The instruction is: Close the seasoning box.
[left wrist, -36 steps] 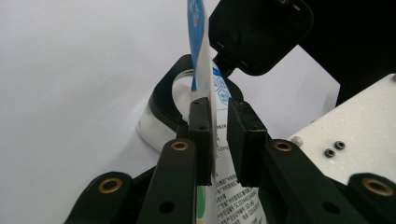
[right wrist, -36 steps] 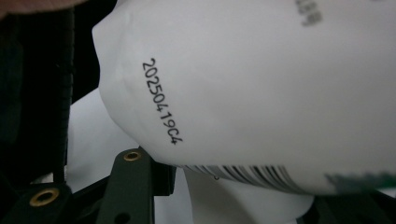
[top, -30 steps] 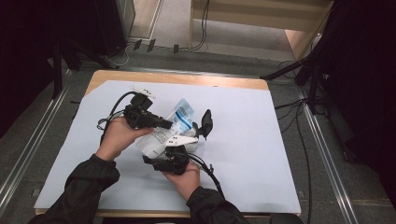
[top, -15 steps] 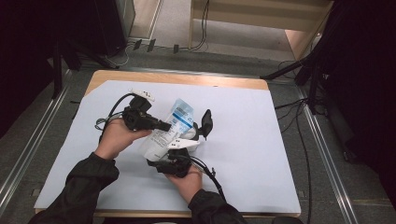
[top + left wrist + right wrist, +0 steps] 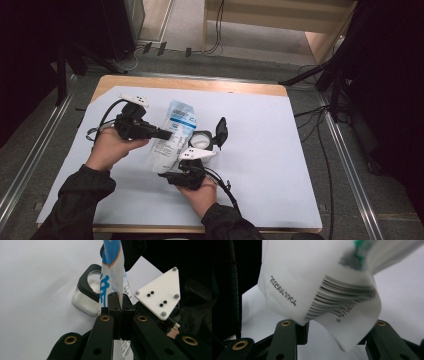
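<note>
A white and blue printed pouch (image 5: pixel 176 131) is held up over the table between both grippers. My left gripper (image 5: pixel 168 134) comes in from the left and is shut on the pouch's side edge (image 5: pixel 113 270); its jaws pinch the film tightly. My right gripper (image 5: pixel 168 173) sits below, and the pouch's barcode end (image 5: pixel 319 290) is squeezed between its jaws (image 5: pixel 334 332). Just right of the pouch a small glass jar (image 5: pixel 201 139) of white powder (image 5: pixel 86 296) stands with its black flip lid (image 5: pixel 221 131) open.
A white sheet (image 5: pixel 300 165) covers the wooden table, whose bare edge shows at the back. Cables (image 5: pixel 225 187) trail from both grippers. The grey plate (image 5: pixel 160 292) of the right gripper is close beside the left jaws.
My left gripper has drawn a little to the left and up with the pouch edge in it, tilting the pouch away from the jar. The right hand has kept still.
</note>
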Demonstrator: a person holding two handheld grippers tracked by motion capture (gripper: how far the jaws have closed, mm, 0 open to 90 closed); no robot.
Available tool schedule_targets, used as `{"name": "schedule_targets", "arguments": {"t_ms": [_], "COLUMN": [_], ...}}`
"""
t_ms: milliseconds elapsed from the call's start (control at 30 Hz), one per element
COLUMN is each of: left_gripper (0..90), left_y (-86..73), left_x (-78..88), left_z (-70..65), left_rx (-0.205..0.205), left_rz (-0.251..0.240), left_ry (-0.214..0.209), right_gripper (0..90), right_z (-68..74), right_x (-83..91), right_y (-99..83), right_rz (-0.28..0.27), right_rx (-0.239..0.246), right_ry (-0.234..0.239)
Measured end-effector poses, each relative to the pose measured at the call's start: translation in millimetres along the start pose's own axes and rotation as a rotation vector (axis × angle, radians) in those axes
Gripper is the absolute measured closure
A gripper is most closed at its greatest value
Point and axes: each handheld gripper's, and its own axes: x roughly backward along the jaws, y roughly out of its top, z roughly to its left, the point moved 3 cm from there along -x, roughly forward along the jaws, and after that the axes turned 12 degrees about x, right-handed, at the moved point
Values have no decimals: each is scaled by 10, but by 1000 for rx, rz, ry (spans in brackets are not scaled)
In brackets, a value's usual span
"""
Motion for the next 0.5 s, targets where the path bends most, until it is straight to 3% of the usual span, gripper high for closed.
{"name": "schedule_targets", "arguments": {"t_ms": [133,333,500], "left_gripper": [900,900,900], "left_y": [-33,-74,-90], "left_x": [95,236,274], "left_z": [-17,-72,-78], "left_rx": [-7,-56,-40], "left_rz": [1,28,10], "left_ry": [-12,-2,-2], "right_gripper": [581,591,590], "right_z": [-15,-44,-25], "right_x": [10,46,34], "right_y": [23,53,69], "right_rz": [2,-11,-10], "right_rx": [6,-11,-5], "right_ry": [-4,-10,4]}}
